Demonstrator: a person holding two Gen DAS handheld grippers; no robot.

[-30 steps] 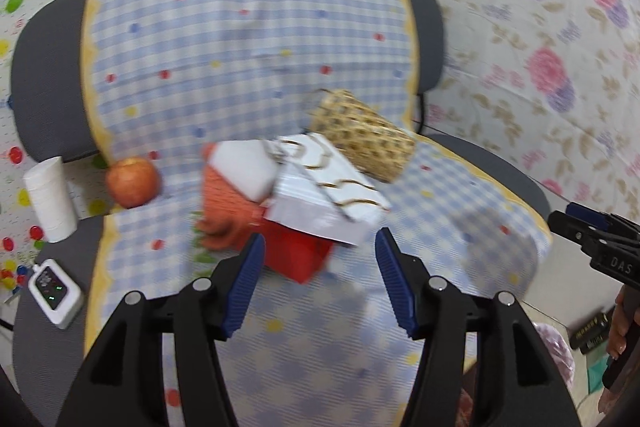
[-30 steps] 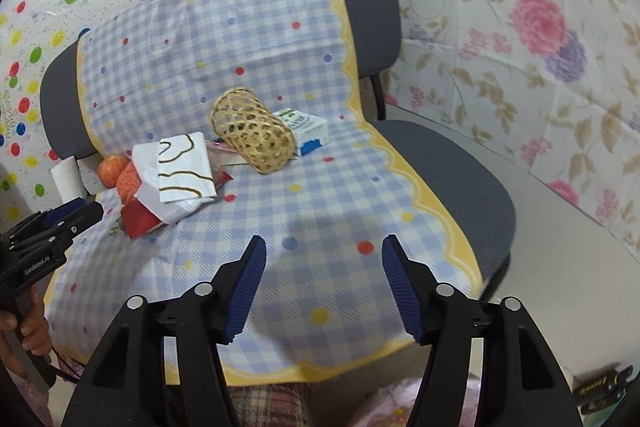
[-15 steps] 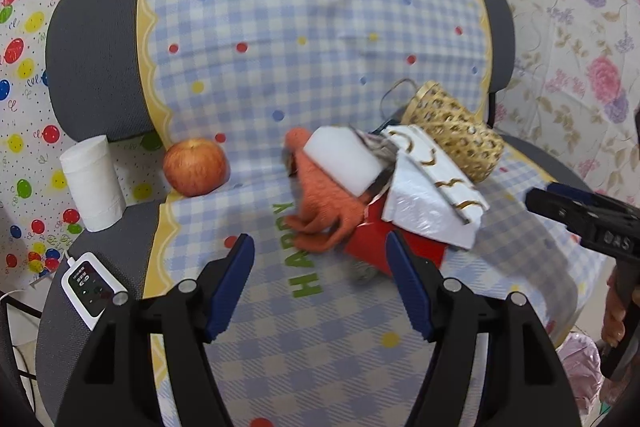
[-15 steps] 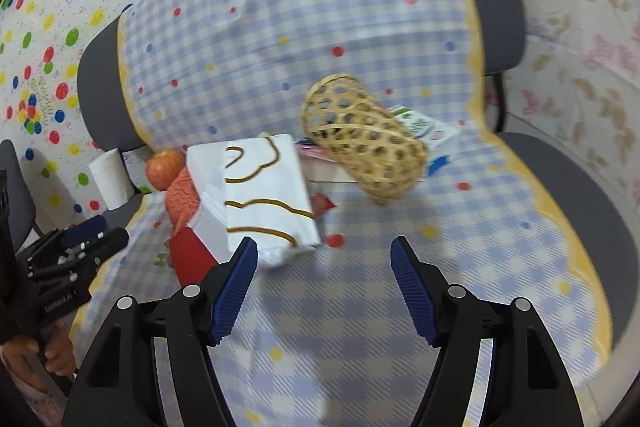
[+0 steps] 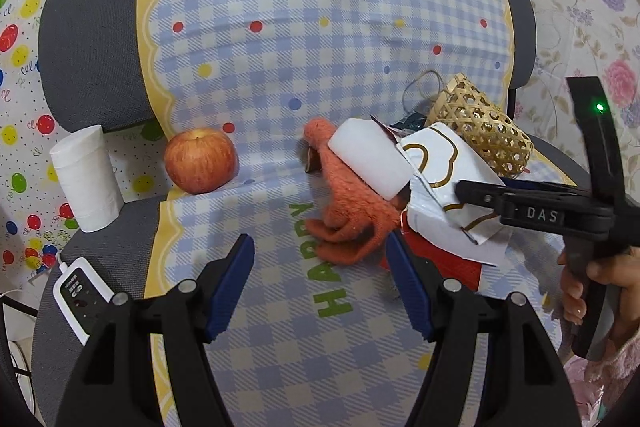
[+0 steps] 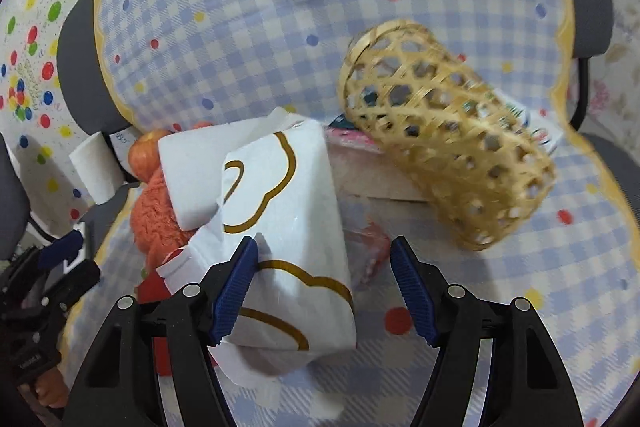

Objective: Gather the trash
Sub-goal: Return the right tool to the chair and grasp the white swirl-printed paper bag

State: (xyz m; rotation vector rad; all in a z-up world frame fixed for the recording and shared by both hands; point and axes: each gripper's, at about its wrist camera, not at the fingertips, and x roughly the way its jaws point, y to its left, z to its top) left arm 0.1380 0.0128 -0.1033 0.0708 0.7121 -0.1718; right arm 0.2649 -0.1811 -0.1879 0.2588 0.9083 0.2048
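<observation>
A pile of trash lies on the chair's checked cloth (image 5: 280, 59): a torn white bag with gold lines (image 6: 288, 207) (image 5: 440, 163), a white foam block (image 5: 370, 157), an orange fluffy cloth (image 5: 352, 211) and a red packet (image 5: 460, 267) under them. My left gripper (image 5: 320, 283) is open just in front of the orange cloth, touching nothing. My right gripper (image 6: 324, 283) is open low over the white bag. The bag's near end lies between its fingers; the right pad stands clear of it. A pink wrapper (image 6: 368, 243) peeks out beside the bag.
A bamboo basket (image 6: 444, 163) lies on its side right of the pile, with a small carton (image 6: 532, 123) behind it. An apple (image 5: 200, 161) rests at the seat's back left, with a white paper roll (image 5: 86, 179) and a white power unit (image 5: 78, 291) at the chair's left edge.
Both grippers have come closer to the pile. The right one swung left and down over the white bag and now reaches into the left wrist view. The left jaws widened slightly.
</observation>
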